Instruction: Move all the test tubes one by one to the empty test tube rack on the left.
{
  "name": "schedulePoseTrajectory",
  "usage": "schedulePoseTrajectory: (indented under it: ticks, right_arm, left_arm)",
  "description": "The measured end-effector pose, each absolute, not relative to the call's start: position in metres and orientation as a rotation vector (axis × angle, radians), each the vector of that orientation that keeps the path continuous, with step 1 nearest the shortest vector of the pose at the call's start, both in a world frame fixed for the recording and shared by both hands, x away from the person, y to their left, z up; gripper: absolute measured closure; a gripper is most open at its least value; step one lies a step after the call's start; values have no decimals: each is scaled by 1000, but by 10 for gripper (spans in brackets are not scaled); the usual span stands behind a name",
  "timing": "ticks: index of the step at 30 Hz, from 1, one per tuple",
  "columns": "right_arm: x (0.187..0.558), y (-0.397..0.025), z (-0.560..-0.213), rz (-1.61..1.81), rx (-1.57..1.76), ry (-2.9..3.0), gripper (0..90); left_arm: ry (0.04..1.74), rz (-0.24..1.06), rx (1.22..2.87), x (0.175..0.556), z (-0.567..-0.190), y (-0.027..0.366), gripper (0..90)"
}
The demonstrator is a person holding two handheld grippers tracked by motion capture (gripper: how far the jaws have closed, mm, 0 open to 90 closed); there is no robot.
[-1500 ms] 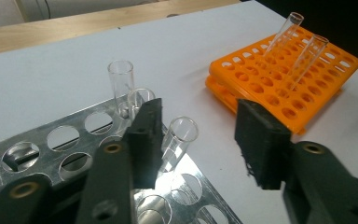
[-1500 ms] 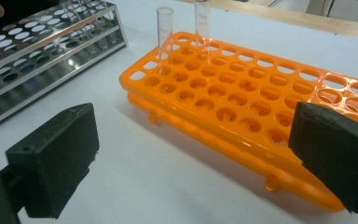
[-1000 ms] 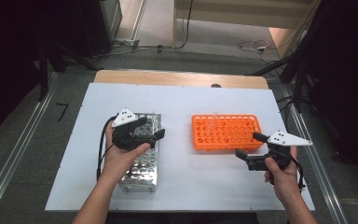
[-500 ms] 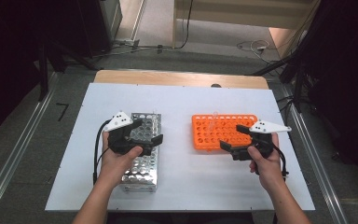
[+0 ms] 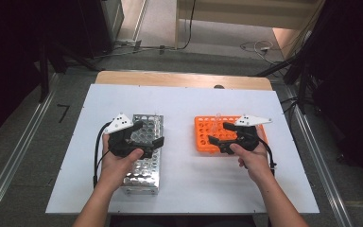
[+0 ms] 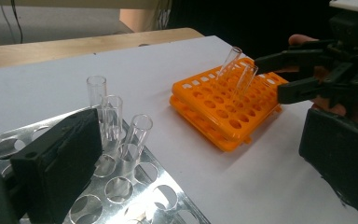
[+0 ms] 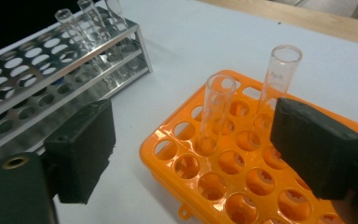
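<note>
Behind the left gripper (image 5: 146, 142) fingers, clear tubes (image 6: 108, 109) (partly hidden).

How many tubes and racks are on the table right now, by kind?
Glass tubes in the metal rack: 3
Glass tubes in the orange rack: 2
Racks: 2
Total: 7 things

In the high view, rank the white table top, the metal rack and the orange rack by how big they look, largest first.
1. White table top, by far the largest.
2. Metal rack: longer than the orange one, though a hand and the left gripper cover part of it.
3. Orange rack: shorter and squatter, partly under the right gripper.
</note>
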State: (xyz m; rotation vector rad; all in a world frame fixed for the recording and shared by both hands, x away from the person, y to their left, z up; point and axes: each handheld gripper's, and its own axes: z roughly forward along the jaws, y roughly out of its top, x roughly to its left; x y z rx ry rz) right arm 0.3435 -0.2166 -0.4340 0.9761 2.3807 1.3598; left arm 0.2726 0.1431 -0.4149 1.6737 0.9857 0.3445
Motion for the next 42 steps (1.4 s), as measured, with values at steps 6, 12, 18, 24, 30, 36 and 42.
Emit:
schedulePoseTrajectory:
  ticks: [6, 12, 18, 24, 30, 36, 42]
  right_arm:
    - [350, -206, -447, 1266, 1018, 2382, 261]
    - [352, -204, -454, 1245, 1079, 2333, 443]
    - [355, -203, -461, 1218, 1108, 2316, 590]
    - [355, -198, -464, 1221, 1097, 2314, 652]
    - [352, -193, -469, 1208, 1071, 2308, 701]
    - [348, -192, -472, 1217, 1025, 2297, 728]
    - [348, -192, -472, 1210, 1023, 2282, 736]
  left_arm:
    - [970, 333, 1696, 273, -417, 136, 0]
    - [964, 330, 1704, 274, -418, 132, 0]
    - [967, 328, 1710, 275, -419, 131, 0]
    - [971, 329, 1710, 273, -420, 131, 0]
    - [961, 332, 1706, 272, -418, 130, 0]
    - [954, 328, 1714, 272, -418, 127, 0]
    - [944, 324, 1725, 272, -419, 124, 0]
